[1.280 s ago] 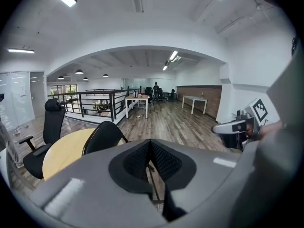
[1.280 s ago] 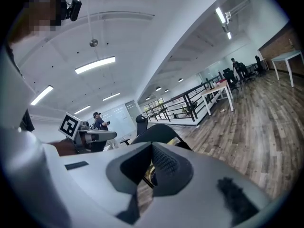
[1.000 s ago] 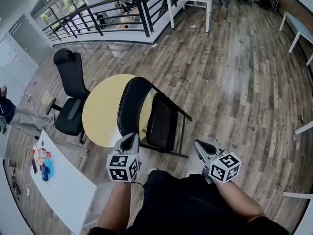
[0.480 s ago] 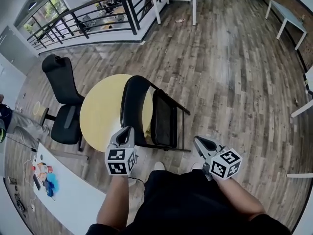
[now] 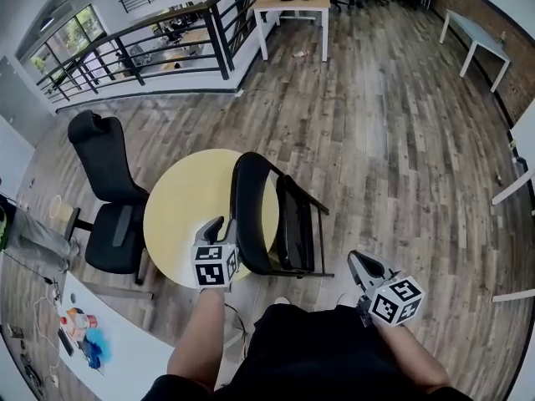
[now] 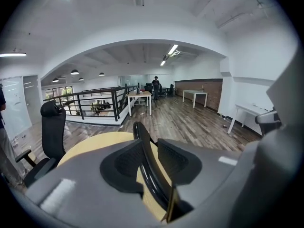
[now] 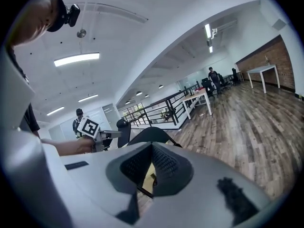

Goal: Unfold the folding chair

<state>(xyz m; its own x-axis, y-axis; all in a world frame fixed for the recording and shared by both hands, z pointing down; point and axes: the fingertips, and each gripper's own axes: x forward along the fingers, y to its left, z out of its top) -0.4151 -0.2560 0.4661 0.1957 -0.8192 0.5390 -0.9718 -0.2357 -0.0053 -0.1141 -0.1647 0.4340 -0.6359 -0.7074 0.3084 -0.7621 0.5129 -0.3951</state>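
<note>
Wide open floor [image 5: 401, 165] right of chair [image 5: 248, 207] — free to pass. Crowded on the left: round table [image 5: 180, 211] just beside chair, office chair [image 5: 109, 182] past it, white desk [image 5: 125, 341] nearer — narrow gaps only.

Left forearm [image 5: 197, 334] stretched forward, left gripper [image 5: 222, 225] tilted downward, its jaws just been opening and now parted, with rim of folding chair's backrest [image 5: 248, 215] running between them, not clamped. Right gripper [image 5: 359, 259] held close to body on right forearm [image 5: 411, 353], pointing slightly down, jaws together and empty
</note>
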